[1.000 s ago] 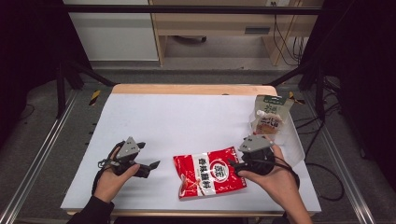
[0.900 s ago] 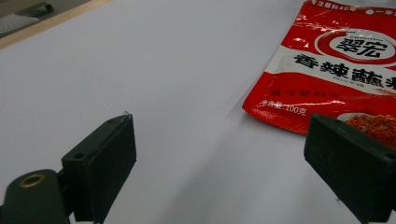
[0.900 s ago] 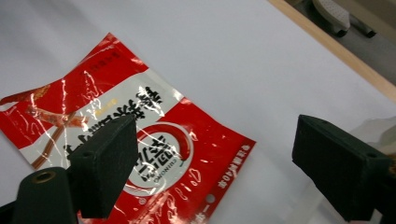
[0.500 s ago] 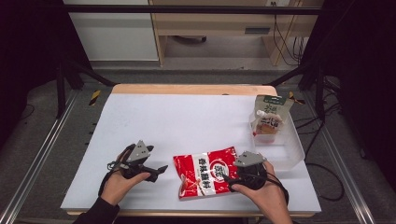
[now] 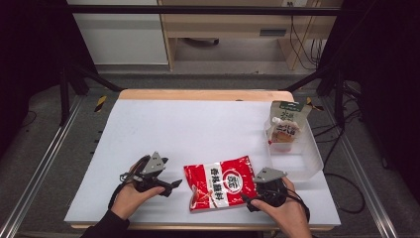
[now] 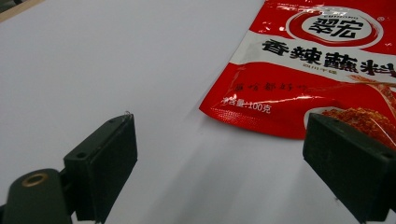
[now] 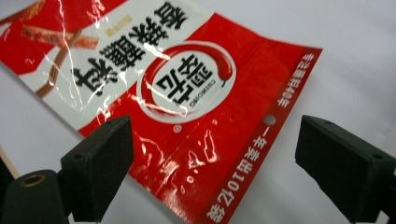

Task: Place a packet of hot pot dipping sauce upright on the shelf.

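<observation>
Two hand-held grippers flank a red seasoning pouch [image 5: 220, 184] that lies flat near the front edge of a white bench [image 5: 198, 129]. The pouch is glossy, printed with white Chinese characters and a round logo; glare across the film makes some of the small print hard to read. In the left gripper view one corner of it is covered by a jaw and its far end is cut off by the frame edge. In the right gripper view the far end of the pouch also runs out of frame.

From the high view, the left gripper [image 5: 171, 184] sits just left of the pouch, held low over the bench by the person's left hand [image 5: 130, 197], whose dark sleeve enters from the bottom edge. Its jaws stand wide apart and hold nothing; one jaw is over bare bench, the other at the pouch's lower corner.

The right gripper [image 5: 250, 201] is at the pouch's right edge, gripped by the right hand [image 5: 281, 210], which is partly cut off at the bottom of the frame. Its jaws are also spread wide, straddling the sealed end of the pouch without closing on it.

Farther back on the right, a clear plastic bin [image 5: 309, 158] holds a green-topped carton [image 5: 289, 111] and a small spouted pouch [image 5: 282, 131], whose labels are too small to read.
</observation>
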The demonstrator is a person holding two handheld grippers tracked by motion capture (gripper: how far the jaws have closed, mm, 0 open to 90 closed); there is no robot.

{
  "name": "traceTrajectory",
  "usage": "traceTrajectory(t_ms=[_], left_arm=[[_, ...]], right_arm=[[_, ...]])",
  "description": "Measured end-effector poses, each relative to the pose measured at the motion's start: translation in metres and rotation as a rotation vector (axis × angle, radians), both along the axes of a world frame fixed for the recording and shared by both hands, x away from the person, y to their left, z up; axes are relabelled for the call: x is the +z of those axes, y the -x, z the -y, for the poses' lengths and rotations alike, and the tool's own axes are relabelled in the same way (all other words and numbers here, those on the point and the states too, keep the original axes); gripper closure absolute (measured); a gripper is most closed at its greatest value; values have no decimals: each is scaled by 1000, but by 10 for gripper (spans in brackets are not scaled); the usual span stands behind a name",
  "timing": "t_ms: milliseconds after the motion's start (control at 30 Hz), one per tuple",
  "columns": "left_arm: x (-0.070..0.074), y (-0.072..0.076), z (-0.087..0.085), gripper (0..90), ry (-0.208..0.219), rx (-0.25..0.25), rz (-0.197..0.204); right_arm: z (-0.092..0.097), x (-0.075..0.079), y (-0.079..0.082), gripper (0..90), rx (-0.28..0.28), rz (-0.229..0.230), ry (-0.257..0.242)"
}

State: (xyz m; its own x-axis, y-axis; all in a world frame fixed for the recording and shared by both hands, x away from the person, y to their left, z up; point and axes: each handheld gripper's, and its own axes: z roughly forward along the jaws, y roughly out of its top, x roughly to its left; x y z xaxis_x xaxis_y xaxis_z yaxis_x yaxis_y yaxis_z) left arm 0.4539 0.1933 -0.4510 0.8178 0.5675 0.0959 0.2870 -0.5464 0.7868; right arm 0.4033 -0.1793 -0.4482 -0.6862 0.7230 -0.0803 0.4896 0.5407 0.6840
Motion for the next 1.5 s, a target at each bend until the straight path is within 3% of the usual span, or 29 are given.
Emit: traceTrajectory(t_ms=[467, 867, 1000, 1033, 1067, 1100, 1167, 1200, 1300, 1367, 1400, 1500], left_arm=[[2, 1, -1, 104, 5, -9, 6], [4, 1, -2, 103, 6, -17, 8], [4, 0, -2, 103, 5, -15, 8], [5, 0, -3, 103, 8, -12, 10], [5, 0, -3, 103, 8, -12, 10], [5, 0, -3, 103, 8, -11, 10], [5, 0, -4, 104, 7, -9, 10], [5, 0, -5, 104, 8, -9, 10], [6, 0, -6, 105, 8, -5, 14], [7, -1, -6, 105, 11, -5, 15], [7, -1, -7, 106, 11, -3, 16], [8, -1, -8, 107, 11, -3, 18]], right_arm=[[6, -16, -5, 102, -13, -121, 16], [1, -21, -7, 122, 35, -187, 3], [-1, -20, -6, 144, 41, -179, -2], [-2, -14, -5, 169, 49, -154, -40], [-2, -14, -5, 169, 49, -154, -40], [-4, -8, -4, 204, 54, -131, -70], [-4, -5, -3, 222, 53, -126, -79], [-5, 0, -4, 291, 49, -110, -102], [-5, 4, -6, 454, 36, -87, -99], [-5, 4, -7, 497, 33, -77, -94], [-7, 6, -8, 637, 39, -75, -100], [-9, 8, -10, 708, 46, -76, -106]])
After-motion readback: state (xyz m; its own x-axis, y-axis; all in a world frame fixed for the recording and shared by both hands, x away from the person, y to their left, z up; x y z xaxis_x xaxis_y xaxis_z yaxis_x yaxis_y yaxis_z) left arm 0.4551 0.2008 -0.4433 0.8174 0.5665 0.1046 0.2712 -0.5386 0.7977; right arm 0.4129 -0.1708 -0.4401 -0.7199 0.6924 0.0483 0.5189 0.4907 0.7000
